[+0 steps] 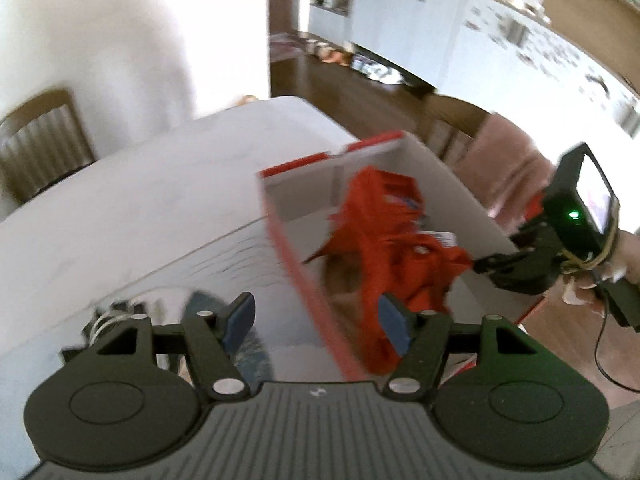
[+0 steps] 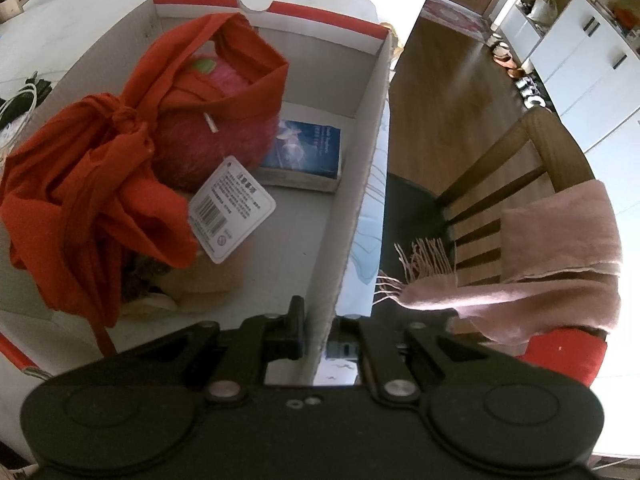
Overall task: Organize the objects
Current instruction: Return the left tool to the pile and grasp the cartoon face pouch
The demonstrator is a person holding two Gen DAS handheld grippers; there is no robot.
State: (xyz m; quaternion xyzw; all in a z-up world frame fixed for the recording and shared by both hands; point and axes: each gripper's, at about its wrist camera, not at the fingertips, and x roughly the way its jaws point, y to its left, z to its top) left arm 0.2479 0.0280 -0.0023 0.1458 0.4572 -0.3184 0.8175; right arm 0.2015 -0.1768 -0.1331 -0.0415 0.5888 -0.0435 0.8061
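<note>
A white cardboard box with a red rim sits on the white table. It holds a red cloth bag, a pink plush ball with a barcode tag, a blue booklet and a beige item. My right gripper is shut on the box's near side wall, one finger inside, one outside; it also shows in the left wrist view. My left gripper is open and straddles the box's other long wall, the red cloth beside its right pad.
A wooden chair with a pink fringed scarf stands right of the box. Another chair is at the table's far left. Dark clutter with a white cord lies on the table left of the box. White cabinets line the far wall.
</note>
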